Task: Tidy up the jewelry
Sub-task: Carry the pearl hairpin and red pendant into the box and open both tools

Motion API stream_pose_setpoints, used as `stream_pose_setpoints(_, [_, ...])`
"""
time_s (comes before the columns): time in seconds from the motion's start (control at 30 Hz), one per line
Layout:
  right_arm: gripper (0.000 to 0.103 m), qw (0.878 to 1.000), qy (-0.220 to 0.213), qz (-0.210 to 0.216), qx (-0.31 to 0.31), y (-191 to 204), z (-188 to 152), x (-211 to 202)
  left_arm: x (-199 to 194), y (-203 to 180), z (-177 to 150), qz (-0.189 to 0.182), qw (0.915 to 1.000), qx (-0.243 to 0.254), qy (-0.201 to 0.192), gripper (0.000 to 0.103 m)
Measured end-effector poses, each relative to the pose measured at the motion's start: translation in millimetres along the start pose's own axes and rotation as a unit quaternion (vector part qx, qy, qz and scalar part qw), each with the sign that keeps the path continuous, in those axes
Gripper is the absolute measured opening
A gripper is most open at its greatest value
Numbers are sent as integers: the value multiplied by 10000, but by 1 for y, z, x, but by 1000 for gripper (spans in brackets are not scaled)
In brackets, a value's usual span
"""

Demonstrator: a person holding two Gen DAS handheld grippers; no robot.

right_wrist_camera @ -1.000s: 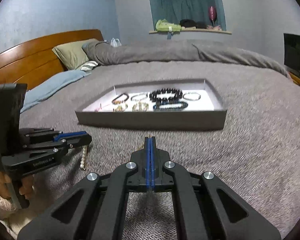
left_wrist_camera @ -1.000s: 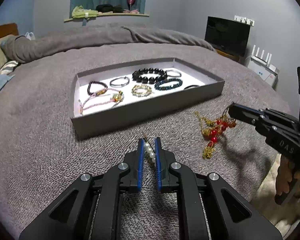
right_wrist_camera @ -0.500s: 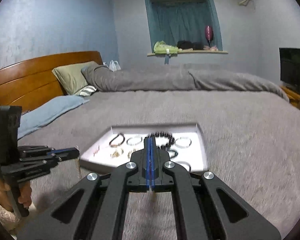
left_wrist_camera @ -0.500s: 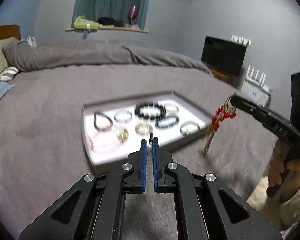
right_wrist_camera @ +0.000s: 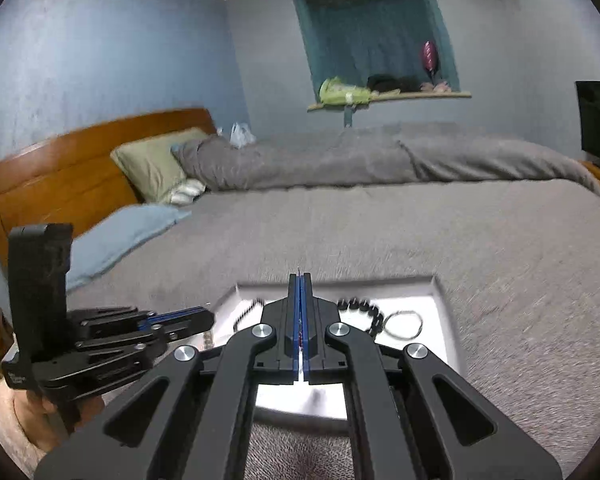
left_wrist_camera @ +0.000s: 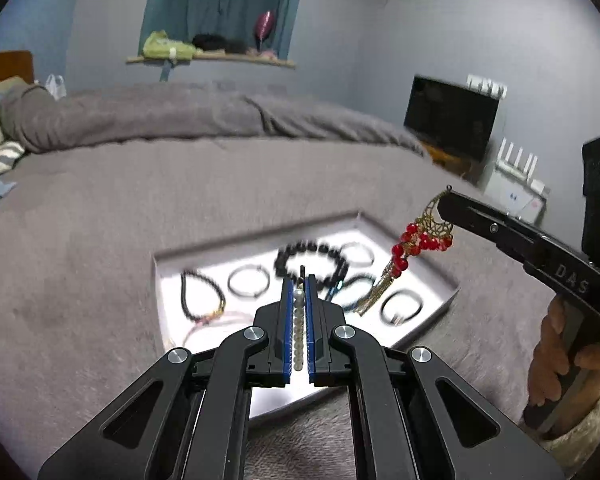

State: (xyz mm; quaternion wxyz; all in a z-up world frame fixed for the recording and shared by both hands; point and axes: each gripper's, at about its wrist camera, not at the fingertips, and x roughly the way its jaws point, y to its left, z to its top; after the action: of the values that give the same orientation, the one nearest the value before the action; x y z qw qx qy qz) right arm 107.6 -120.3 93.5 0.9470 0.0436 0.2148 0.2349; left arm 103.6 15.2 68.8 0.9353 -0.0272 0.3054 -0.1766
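Observation:
A grey tray [left_wrist_camera: 450,280] with a white floor lies on the grey bed and holds several bracelets, among them a black bead bracelet [left_wrist_camera: 332,254]. My left gripper [left_wrist_camera: 299,280] is shut on a white pearl strand [left_wrist_camera: 298,322] and holds it above the tray's near part. My right gripper [left_wrist_camera: 446,196] is shut on a gold earring with red beads [left_wrist_camera: 418,240], which dangles over the tray's right side. In the right wrist view my right gripper [right_wrist_camera: 300,278] is shut above the tray [right_wrist_camera: 440,288], and the left gripper [right_wrist_camera: 210,316] is at the left.
The grey blanket [left_wrist_camera: 100,220] covers the bed around the tray. A rolled duvet [left_wrist_camera: 180,116] and pillows [right_wrist_camera: 152,160] lie at the far end by a wooden headboard [right_wrist_camera: 60,168]. A black TV [left_wrist_camera: 450,118] stands to the right.
Both grippers have risen from the blanket in front of the tray and moved forward over it, each carrying its piece. The earring now hangs free in the air.

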Motion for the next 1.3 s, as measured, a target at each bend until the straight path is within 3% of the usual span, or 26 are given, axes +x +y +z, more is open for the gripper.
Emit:
stream_pose_setpoints(0.13, [1,9988,464,154,33,-2,-18,24,24,10,-15,-167,9988,-112,455,6])
stream_pose_setpoints(0.4, [1,9915,1026,754,250,2,-33,40,42,21,-23,-316,9962,-191,786,6])
stream_pose_setpoints(0.67, [1,9873,1512,333,343,-10,-45,55,55,24,-32,-249,9937,-92,1085,7])
stream_pose_setpoints(1.07, [1,9838,1726,176,457,-20,-55,66,51,27,-34,-187,9946,-101,1019,7])
stream_pose_setpoints(1.23, [1,9851,1678,68,382,-19,-54,64,45,23,-32,-60,9966,12,816,34])
stream_pose_setpoints(1.3, [1,9854,1658,59,385,-19,-53,62,41,19,-31,29,9976,121,683,39])
